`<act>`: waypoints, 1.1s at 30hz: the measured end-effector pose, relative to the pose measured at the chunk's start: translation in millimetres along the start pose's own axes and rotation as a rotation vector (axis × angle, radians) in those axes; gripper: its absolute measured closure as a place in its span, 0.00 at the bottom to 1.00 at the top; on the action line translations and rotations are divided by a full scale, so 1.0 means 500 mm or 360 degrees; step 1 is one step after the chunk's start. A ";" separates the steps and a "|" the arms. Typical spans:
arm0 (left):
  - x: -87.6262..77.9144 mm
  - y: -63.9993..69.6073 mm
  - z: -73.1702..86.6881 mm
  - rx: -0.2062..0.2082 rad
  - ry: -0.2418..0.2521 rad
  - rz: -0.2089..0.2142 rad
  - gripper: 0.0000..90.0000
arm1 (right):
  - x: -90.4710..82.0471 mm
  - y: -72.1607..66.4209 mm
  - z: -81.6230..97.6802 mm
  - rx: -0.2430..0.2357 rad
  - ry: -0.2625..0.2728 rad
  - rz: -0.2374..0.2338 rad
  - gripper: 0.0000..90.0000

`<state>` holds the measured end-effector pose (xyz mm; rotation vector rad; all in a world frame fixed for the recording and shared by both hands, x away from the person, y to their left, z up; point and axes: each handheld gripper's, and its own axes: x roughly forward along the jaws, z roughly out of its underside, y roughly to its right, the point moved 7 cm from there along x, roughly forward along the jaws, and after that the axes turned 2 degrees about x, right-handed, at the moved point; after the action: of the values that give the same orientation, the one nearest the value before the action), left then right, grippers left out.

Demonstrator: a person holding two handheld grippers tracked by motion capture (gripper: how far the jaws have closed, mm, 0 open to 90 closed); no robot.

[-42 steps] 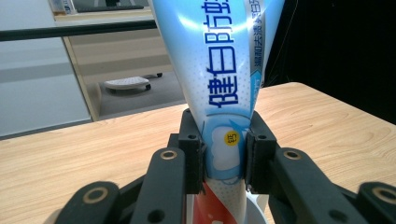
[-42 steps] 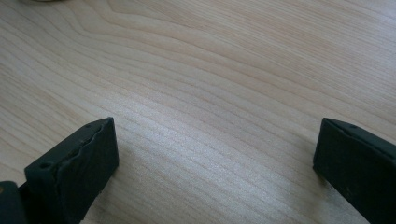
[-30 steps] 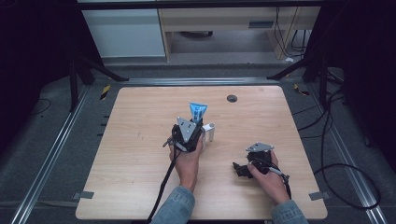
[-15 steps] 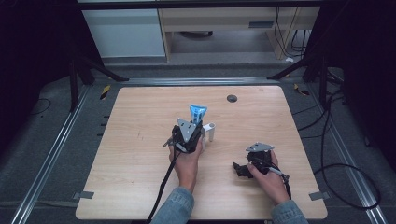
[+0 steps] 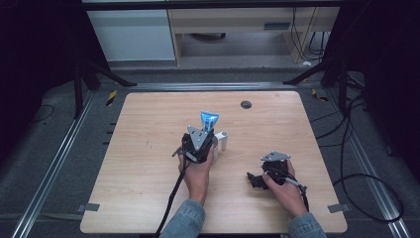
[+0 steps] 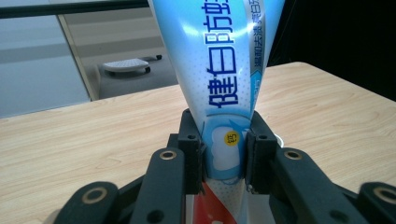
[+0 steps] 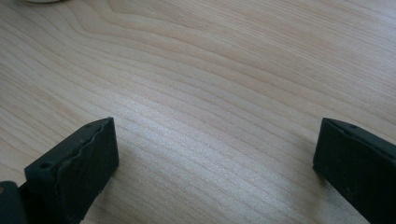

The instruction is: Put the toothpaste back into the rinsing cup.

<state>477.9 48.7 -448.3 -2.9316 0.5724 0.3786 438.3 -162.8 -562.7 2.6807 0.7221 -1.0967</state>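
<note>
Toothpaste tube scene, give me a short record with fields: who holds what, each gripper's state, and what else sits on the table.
held item: toothpaste tube, blue and white, upright
holder: left gripper, jaws clamped on the tube's lower part
right gripper: open, nothing between the jaws, low over the table
nearby: small white object beside the tube
also on table: dark round spot near far edge

A light wooden table [image 5: 138, 148] carries a small white cap [image 5: 222, 140] near its middle.

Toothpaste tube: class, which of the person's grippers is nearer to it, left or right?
Left. The left gripper is clamped on the toothpaste tube; the right gripper sits open, apart on the table, nearer the person.
</note>
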 end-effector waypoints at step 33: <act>0.020 0.004 0.014 0.0005 -0.0118 0.0022 0.78 | 0.000 0.000 0.000 0.0001 0.0000 0.0000 0.00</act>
<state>484.5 44.6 -457.7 -2.8978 0.5828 0.4850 438.3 -162.7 -562.7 2.6814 0.7221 -1.0972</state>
